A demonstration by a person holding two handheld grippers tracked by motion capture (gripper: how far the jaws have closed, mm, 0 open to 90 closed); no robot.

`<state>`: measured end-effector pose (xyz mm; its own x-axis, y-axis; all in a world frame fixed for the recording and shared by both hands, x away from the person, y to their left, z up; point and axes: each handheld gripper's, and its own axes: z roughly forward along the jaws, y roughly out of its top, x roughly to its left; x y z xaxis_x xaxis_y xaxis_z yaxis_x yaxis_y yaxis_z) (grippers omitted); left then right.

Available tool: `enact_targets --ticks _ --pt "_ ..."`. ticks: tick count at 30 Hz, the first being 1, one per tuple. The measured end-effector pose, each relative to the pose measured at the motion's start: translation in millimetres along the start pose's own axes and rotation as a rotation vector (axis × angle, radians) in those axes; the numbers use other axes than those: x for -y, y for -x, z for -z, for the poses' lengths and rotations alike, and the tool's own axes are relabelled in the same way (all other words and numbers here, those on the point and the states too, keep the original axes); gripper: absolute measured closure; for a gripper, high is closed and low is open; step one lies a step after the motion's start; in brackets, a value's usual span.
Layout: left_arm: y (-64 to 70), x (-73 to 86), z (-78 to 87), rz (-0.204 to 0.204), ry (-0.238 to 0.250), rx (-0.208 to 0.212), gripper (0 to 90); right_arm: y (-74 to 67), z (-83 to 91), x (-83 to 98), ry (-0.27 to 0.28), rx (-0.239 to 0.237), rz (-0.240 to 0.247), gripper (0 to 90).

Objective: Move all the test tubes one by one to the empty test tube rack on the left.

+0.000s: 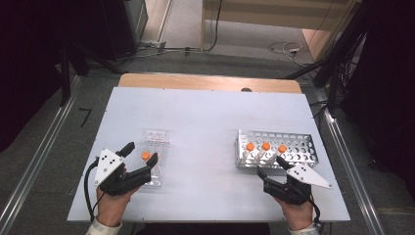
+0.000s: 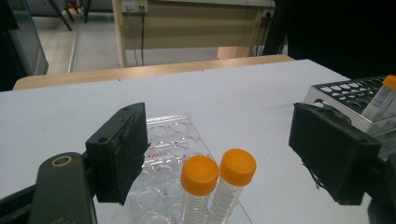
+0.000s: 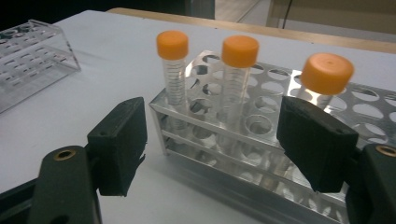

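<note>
A: Start with the big picture: a pale table (image 1: 205, 112), a person's two hands coming in from the near edge, one tool in each.

B: On the right side stands the metal rack (image 1: 277, 149), with three orange-capped tubes (image 1: 265, 147) upright in its near row. On the left, the clear plastic rack (image 1: 154, 156) lies close to the near edge.

A: And the left gripper (image 1: 142, 155)?

B: Jaws spread wide, one on either side of the clear rack. From the left gripper view, two orange-capped tubes (image 2: 219, 179) stand side by side in that rack, caps touching, right between the jaws, but the pads are clear of them. Nothing gripped.

A: The right gripper (image 1: 272, 165)?

B: Also released. It sits just in front of the metal rack, jaws pointing at it. In the right gripper view the jaws gape, and the three tubes rise beyond them; the rightmost cap (image 3: 327, 73) looks slightly blurred. No pad on a tube or on the rack that I can see.
</note>
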<state>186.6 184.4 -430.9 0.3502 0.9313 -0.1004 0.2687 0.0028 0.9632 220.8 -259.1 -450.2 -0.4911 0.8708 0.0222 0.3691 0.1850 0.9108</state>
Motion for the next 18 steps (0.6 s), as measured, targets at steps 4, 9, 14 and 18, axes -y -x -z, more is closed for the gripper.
enact_targets --ticks 4,9,14,18 --pt "-0.1 0.0 0.3 0.002 0.0 0.0 19.4 5.5 -0.1 0.4 0.001 0.021 -0.009 23.2" --pt "-0.3 -0.2 0.4 0.005 0.001 0.001 19.4 10.9 -1.7 1.6 0.006 0.063 -0.015 23.2" --pt "0.0 -0.7 0.9 0.012 0.006 0.002 19.0 20.5 -7.2 4.2 0.008 0.101 -0.028 24.3" --pt "1.0 -1.2 1.4 0.008 0.008 0.003 18.5 29.1 -10.5 6.6 0.021 0.117 -0.037 32.8"
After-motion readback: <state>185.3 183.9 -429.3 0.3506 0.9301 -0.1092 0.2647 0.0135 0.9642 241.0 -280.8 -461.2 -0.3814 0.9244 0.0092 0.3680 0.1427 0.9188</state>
